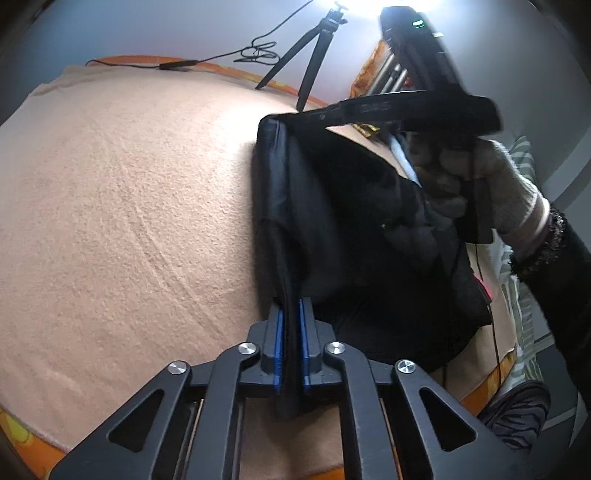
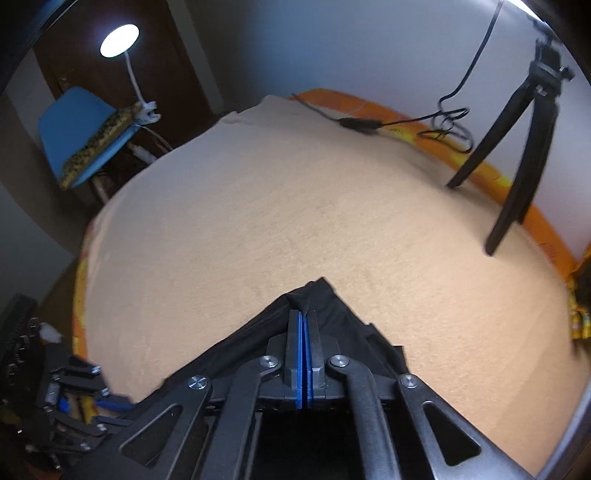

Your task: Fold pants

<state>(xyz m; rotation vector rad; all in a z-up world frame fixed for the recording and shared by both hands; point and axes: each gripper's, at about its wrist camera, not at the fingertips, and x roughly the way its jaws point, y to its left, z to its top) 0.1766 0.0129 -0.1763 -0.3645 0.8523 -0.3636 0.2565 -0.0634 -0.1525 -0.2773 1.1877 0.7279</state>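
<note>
Black pants (image 1: pixel 332 206) of thin, limp woven cloth: held partly lifted, partly draped over the peach fleece-covered worktop (image 1: pixel 129 203). Judged light, soft and without stiffness, liable to sag between holds; best taken at seamed edges or corners. The left claw (image 1: pixel 291 325) was clamped on a thick folded edge; the right claw (image 2: pixel 304 332) was clamped on a peaked corner. A black tripod (image 2: pixel 524 147) and cable (image 2: pixel 388 123) were noted beyond.

Tripod (image 2: pixel 524 147), cable (image 2: pixel 399 122), lamp (image 2: pixel 119 35), blue chair (image 2: pixel 74 118).
</note>
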